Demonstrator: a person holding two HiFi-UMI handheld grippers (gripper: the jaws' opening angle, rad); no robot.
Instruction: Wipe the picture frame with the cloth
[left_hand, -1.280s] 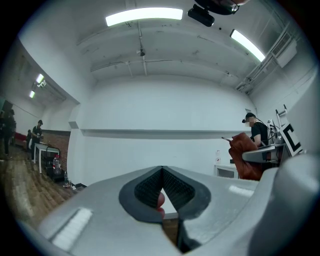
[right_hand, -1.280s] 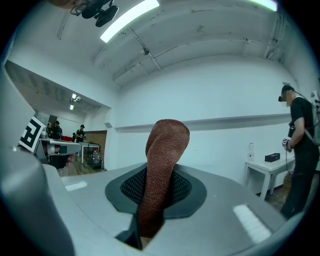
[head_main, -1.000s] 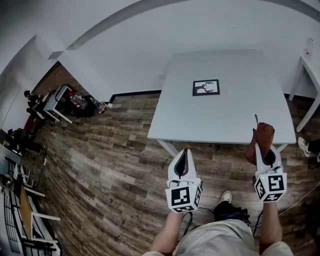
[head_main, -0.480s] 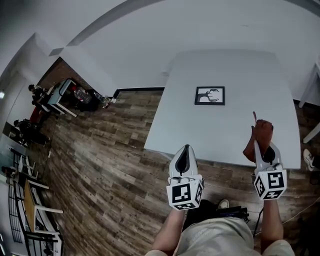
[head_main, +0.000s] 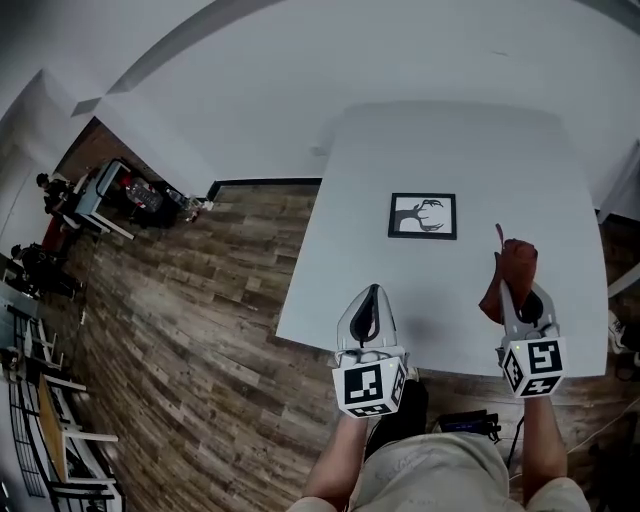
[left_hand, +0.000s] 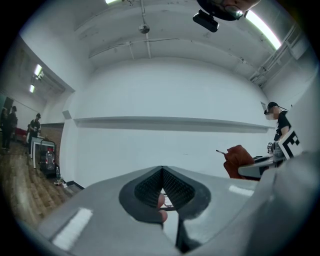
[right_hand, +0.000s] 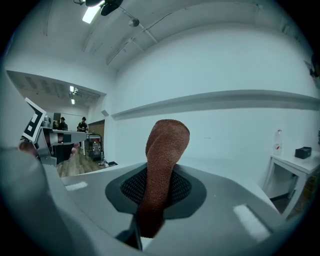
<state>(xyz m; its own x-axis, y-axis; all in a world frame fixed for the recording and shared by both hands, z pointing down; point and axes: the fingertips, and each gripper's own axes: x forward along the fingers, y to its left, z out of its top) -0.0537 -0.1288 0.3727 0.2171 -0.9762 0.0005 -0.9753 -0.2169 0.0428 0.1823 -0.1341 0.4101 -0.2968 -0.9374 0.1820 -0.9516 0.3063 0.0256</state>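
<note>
A black picture frame (head_main: 423, 215) with a white tree print lies flat in the middle of the white table (head_main: 340, 250). The rust-brown cloth (head_main: 506, 266) sticks up from my right gripper (head_main: 517, 288), which is shut on it over the table's near right part, to the right of and nearer than the frame. In the right gripper view the cloth (right_hand: 165, 150) stands between the jaws of that gripper (right_hand: 160, 171). My left gripper (head_main: 372, 291) is shut and holds nothing, above the table's near edge. The left gripper view shows those closed jaws (left_hand: 162, 169) and the cloth (left_hand: 238, 159) off to the right.
A small white side table (right_hand: 292, 165) with a bottle (right_hand: 278, 140) and a black box (right_hand: 303, 151) stands at the right. People and carts (head_main: 130, 195) are far off at the left on the wood floor (head_main: 200, 330). A white wall runs behind the table.
The table and frame have come closer and lower in the head view. Both grippers now hang over the table's near part instead of over the floor. The cloth stays held.
</note>
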